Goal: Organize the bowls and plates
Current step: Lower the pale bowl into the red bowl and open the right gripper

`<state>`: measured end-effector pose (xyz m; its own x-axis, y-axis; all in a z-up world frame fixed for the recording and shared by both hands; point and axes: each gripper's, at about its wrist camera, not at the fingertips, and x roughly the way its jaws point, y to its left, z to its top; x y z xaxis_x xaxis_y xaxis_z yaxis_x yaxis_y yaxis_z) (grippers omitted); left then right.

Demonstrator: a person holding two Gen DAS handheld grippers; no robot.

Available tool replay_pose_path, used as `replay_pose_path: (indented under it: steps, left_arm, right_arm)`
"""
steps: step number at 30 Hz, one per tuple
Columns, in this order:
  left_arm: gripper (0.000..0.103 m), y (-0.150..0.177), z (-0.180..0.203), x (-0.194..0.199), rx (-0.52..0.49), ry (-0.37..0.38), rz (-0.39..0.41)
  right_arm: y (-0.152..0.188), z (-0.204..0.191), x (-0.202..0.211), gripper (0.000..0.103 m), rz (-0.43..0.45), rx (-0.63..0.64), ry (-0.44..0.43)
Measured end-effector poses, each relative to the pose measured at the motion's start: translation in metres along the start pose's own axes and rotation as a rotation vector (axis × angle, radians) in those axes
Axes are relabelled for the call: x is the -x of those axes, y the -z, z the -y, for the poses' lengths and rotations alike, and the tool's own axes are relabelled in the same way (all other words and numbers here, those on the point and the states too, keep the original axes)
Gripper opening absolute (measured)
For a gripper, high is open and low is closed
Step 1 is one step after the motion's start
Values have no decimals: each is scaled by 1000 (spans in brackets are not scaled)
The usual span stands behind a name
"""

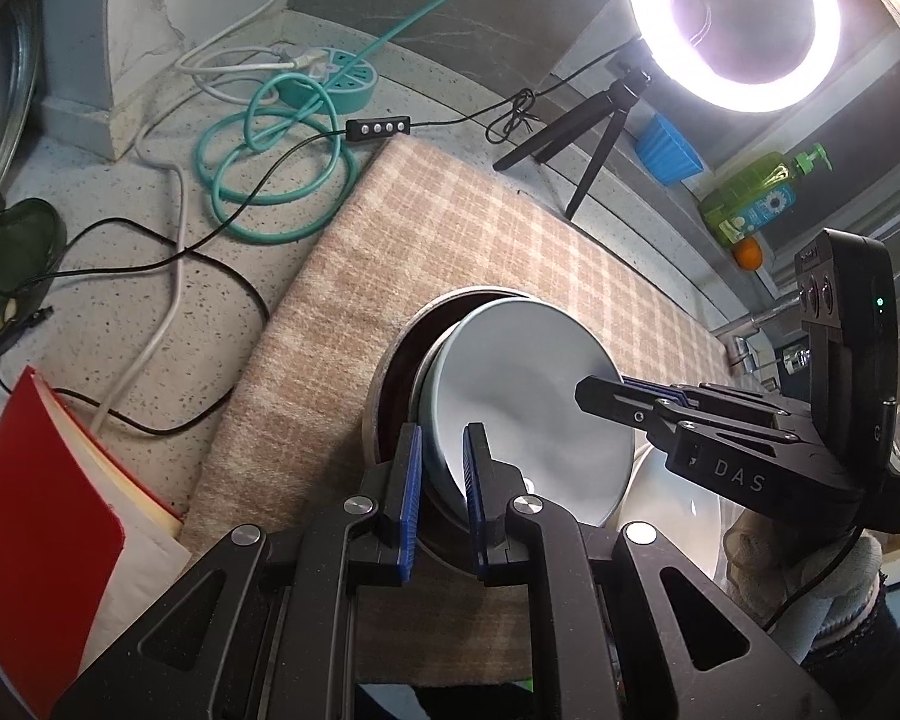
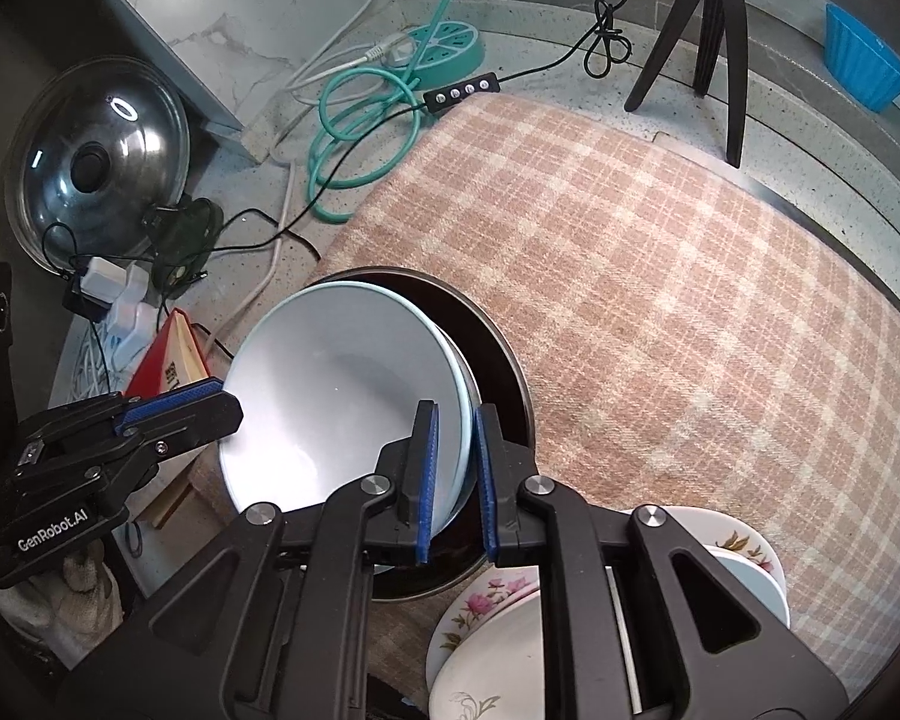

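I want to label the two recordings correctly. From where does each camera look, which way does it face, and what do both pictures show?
Left wrist: sits on the left gripper, facing forward and down at the pale blue bowl; the right gripper enters from the right.
Right wrist: sits on the right gripper, looking down at the same bowl, with floral plates below; the left gripper enters from the left.
Shared: bowl, dark pan, plaid cloth, teal cable.

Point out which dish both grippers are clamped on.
The pale blue bowl, tilted inside the dark pan. The left gripper and right gripper each pinch its rim; the floral plates in the near stack are untouched.
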<state>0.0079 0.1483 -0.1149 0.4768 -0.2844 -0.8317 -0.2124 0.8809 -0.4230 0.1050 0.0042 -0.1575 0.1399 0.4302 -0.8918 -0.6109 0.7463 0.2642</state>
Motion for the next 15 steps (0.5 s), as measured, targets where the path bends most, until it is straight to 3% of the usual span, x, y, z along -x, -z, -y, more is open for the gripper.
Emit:
replay_pose_path:
  steps: [8, 12, 15]
  left_arm:
    - [12, -1, -12, 17, 25, -2, 48]
    - [12, 0, -22, 18, 48, -16, 49]
    - [12, 1, -26, 16, 56, -14, 42]
  right_arm:
    - [4, 7, 20, 13, 64, -11, -21]
    - [6, 19, 23, 28, 76, -51, -39]
    - [9, 30, 25, 28, 80, -81, -37]
